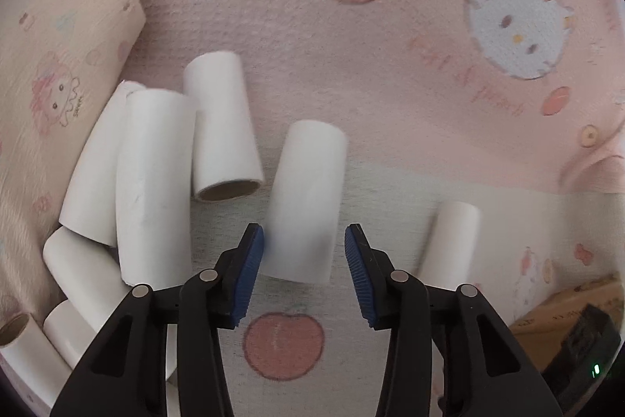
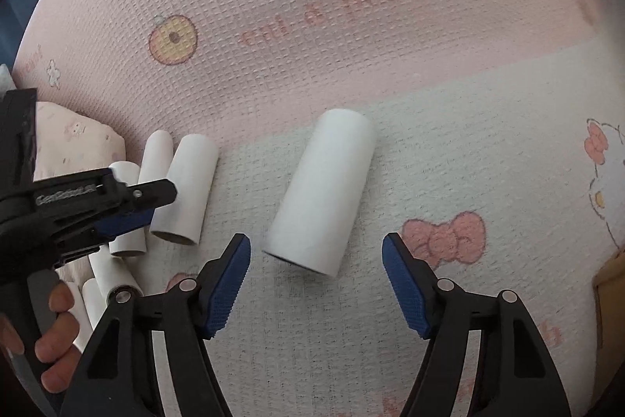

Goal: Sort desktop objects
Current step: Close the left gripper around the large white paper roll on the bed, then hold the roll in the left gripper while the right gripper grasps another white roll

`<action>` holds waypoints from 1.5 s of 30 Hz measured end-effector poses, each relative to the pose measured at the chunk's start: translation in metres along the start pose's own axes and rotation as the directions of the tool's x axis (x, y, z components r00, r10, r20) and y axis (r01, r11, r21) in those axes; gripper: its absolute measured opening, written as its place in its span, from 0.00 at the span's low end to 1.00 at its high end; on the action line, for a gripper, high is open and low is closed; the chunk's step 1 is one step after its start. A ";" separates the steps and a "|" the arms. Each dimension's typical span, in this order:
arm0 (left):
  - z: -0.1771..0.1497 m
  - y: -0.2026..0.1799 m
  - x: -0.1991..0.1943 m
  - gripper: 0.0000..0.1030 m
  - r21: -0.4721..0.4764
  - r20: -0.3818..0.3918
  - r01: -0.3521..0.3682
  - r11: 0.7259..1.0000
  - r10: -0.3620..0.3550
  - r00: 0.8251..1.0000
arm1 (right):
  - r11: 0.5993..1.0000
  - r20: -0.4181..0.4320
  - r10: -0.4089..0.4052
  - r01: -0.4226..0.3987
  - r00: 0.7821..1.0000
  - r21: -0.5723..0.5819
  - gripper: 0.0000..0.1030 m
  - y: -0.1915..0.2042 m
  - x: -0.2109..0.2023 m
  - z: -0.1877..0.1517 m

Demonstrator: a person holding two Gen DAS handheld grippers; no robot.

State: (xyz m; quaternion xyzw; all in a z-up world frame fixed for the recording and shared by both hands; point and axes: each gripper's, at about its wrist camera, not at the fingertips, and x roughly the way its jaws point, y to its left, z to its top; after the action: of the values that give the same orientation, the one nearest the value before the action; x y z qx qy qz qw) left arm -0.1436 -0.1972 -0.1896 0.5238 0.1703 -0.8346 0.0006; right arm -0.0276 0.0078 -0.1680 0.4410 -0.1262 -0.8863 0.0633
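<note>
A pink cartoon-print cloth [image 2: 351, 73] covers the desk. One white roll [image 2: 320, 194] lies flat, long axis eleven-to-five... rather one-to-seven o'clock, between the right gripper's [image 2: 316, 280] spread jaws, untouched. The left gripper [image 1: 304, 276] also stands apart around another roll [image 1: 306, 206].

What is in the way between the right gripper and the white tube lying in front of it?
Nothing that I can see. The right gripper is open, and the white tube lies alone on the blanket just ahead of its fingertips, with only bare cloth between. The other tubes lie off to the side.
</note>
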 end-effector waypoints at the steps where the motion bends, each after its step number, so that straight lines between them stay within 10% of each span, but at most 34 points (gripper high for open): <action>1: 0.000 -0.001 0.002 0.46 0.004 -0.007 -0.005 1.000 0.005 1.000 | 1.000 0.002 -0.003 0.003 1.000 0.003 0.67 0.000 0.000 -0.002; 13: -0.008 -0.018 0.009 0.47 0.092 0.004 -0.060 0.994 0.060 0.998 | 0.998 -0.016 0.052 -0.052 0.998 0.024 0.54 -0.009 0.006 -0.004; 27: -0.046 -0.044 0.002 0.47 0.126 -0.087 0.083 0.989 -0.073 0.994 | 0.997 -0.043 0.076 -0.077 0.996 -0.029 0.40 -0.016 -0.023 -0.006; 40: -0.131 -0.064 -0.041 0.47 0.303 -0.132 0.109 0.947 -0.072 0.989 | 0.988 -0.297 0.080 -0.115 0.952 -0.103 0.38 -0.034 -0.063 -0.042; 45: -0.145 -0.077 -0.047 0.46 0.369 -0.132 0.085 0.926 -0.038 0.991 | 0.926 -0.326 0.049 -0.165 0.944 -0.338 0.38 -0.030 -0.081 -0.056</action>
State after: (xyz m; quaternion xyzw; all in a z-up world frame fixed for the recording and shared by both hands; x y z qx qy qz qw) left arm -0.0091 -0.0919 -0.1834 0.5590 0.0243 -0.8176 -0.1356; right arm 0.0660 0.0450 -0.1472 0.5486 0.0261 -0.8086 0.2113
